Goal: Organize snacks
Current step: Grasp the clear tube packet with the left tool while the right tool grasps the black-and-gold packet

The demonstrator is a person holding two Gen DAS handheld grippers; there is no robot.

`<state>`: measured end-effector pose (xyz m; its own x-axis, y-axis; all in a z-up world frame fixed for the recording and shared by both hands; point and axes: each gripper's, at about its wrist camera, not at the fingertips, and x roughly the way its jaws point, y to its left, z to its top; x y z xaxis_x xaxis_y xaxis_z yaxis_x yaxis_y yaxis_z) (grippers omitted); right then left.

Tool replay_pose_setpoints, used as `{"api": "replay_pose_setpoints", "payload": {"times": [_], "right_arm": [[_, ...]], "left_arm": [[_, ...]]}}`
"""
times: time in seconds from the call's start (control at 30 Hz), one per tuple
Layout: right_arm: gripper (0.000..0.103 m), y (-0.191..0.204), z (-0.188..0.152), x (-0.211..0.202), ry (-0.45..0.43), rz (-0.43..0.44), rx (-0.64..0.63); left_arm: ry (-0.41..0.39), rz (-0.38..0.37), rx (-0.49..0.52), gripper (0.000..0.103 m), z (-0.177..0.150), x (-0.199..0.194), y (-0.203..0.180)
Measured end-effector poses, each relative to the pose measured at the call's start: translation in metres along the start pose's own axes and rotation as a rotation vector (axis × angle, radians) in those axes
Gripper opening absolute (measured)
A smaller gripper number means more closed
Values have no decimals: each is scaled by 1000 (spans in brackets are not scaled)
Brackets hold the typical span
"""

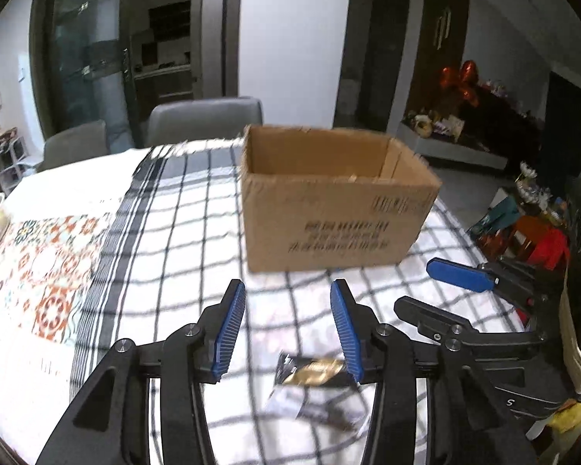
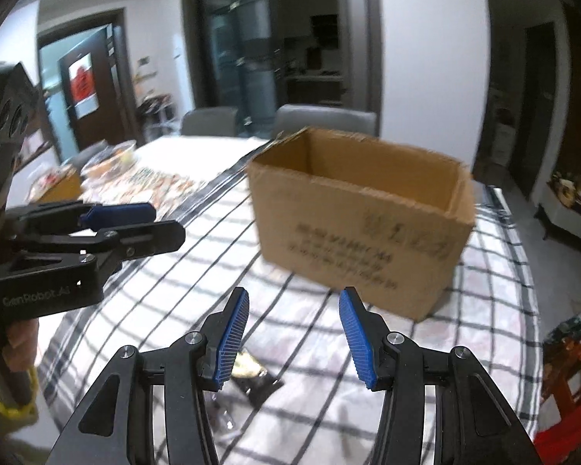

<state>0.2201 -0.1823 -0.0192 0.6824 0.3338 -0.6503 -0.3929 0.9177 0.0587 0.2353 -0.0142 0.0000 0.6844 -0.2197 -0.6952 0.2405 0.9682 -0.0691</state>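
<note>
1. Only the left wrist view shows the snack packet [image 1: 313, 374] whole, black and gold, lying on the checked cloth [image 1: 174, 232] beneath the left gripper [image 1: 288, 325]; the right wrist view catches just a corner of it [image 2: 251, 378].
2. One cardboard box [image 1: 329, 217] stands open-topped beyond, apart from the packet.
3. Two grippers: the left gripper and the right gripper [image 2: 294, 337] both have jaws parted, nothing between.
4. Two grey chairs [image 1: 205, 120] sit behind the table.

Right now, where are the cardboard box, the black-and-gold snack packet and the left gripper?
cardboard box [image 1: 329, 221]: left wrist view, on its printed front wall.
black-and-gold snack packet [image 1: 313, 372]: left wrist view, on its gold middle.
left gripper [image 1: 287, 290]: left wrist view, midway between its fingertips.
</note>
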Motion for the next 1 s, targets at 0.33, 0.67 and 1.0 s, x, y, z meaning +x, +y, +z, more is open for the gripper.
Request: {"api": "replay_pose_setpoints", "payload": {"times": [0.33,0.67,1.0], "right_arm": [[50,27,-28,37,140,107,-134],[50,30,-40,74,243,176,-199],[50,39,-50,107,327,225,-333]], "left_arm": [[117,46,-44,46,-47,17,13],[201,73,-86,48,-73,35,21],[273,41,-128,48,-93,50,22]]}}
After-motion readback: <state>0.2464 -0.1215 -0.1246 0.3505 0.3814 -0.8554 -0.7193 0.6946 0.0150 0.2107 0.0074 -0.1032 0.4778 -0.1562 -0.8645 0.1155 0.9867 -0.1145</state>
